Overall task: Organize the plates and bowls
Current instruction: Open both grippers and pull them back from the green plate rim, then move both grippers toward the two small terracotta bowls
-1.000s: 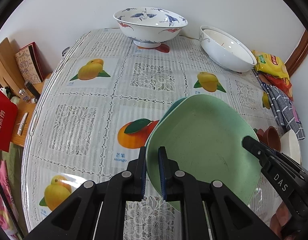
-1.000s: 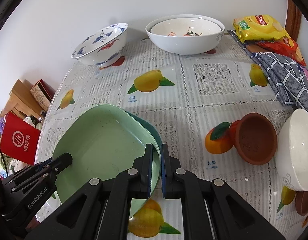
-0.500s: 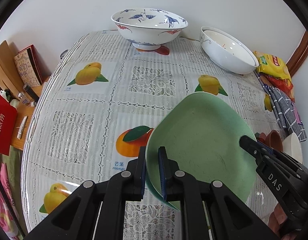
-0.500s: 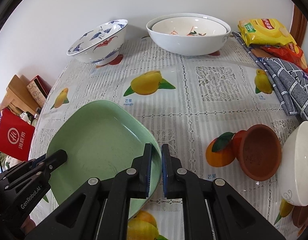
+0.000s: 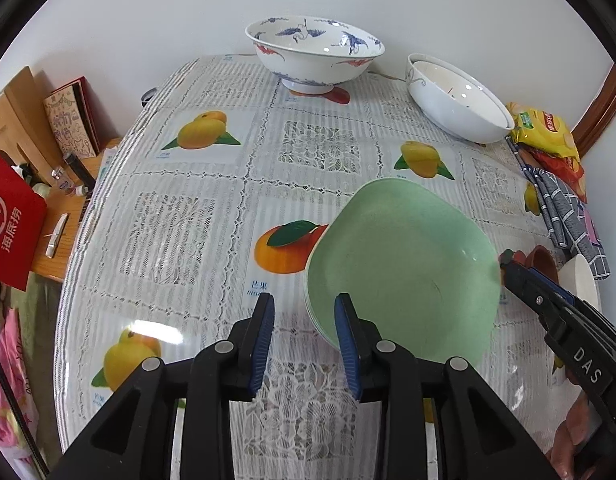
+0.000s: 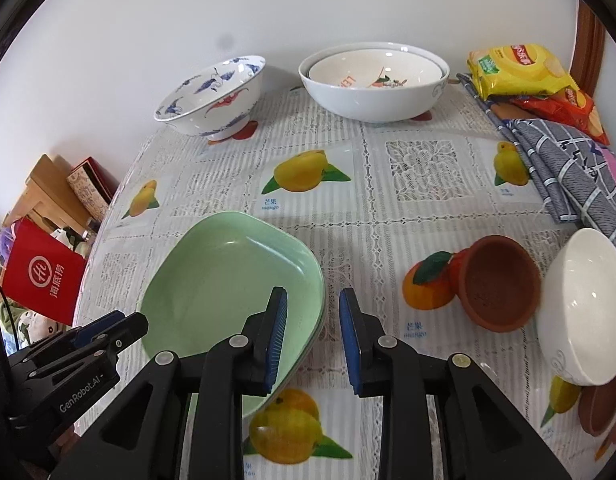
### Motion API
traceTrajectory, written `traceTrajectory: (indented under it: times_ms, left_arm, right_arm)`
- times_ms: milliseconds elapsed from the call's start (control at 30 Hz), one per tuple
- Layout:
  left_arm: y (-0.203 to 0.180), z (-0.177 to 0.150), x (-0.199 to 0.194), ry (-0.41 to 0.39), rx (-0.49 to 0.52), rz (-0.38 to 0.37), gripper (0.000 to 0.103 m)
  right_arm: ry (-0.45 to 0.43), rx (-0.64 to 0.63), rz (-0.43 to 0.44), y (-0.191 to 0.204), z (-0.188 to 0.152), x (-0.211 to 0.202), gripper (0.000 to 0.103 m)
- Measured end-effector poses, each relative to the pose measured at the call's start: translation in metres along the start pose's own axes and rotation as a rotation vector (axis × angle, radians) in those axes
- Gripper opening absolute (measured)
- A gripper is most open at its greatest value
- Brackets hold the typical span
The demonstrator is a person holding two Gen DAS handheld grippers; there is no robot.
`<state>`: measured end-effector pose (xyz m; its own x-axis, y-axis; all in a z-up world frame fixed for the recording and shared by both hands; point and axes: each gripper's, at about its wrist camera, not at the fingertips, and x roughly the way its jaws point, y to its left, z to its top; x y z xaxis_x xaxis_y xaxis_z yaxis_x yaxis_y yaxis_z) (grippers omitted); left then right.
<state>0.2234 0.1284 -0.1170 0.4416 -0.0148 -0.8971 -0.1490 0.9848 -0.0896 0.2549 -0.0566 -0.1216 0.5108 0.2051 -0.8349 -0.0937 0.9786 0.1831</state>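
The surface [image 5: 212, 216] is a round top under a lace-and-fruit printed cloth, set against a plain white wall [image 6: 148, 40]. A low wooden shelf [image 5: 24, 120] with a red bag [image 5: 10, 220] stands beside it.

On the far edge sit a blue-patterned bowl [image 5: 314, 54] and a white nested bowl pair [image 6: 374, 76], well apart. Snack packets [image 6: 520, 70] and a checked cloth [image 6: 564, 160] lie at the right side. A white bowl [image 6: 584, 308] touches a brown clay bowl [image 6: 500, 284], both tilted.

The green plate stack [image 6: 224, 280] rests flat on the surface, near its front edge.

The left tool [image 5: 304, 336] is spread wide, gripping nothing; its right finger overlaps the stack's near rim in view, though contact cannot be confirmed. The right tool [image 6: 312, 336] is likewise spread, its left finger above the stack's rim and its right finger over the cloth.
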Motion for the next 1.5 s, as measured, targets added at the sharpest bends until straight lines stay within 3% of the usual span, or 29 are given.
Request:
traceTrajectory:
  times_ms: [300,633,1067,1500]
  left_arm:
    - [-0.025,-0.022,-0.039,-0.049,0.034,-0.03,0.038]
    - [-0.083,-0.053,-0.058,-0.058,0.132,-0.099,0.041]
    - [-0.119,-0.071,-0.072,-0.064,0.191,-0.137,0.042]
    - [-0.123,-0.074,-0.066,-0.05,0.192,-0.146,0.042]
  right_arm:
    - [-0.077,0.036,-0.043,-0.03,-0.029,-0.063,0.031]
    - [-0.146,0.117,-0.134,-0.084,-0.063,-0.121,0.036]
    - [-0.161,0.174,-0.163,-0.115,-0.088,-0.144,0.036]
    - [-0.16,0.187,-0.181,-0.128,-0.09,-0.149,0.036]
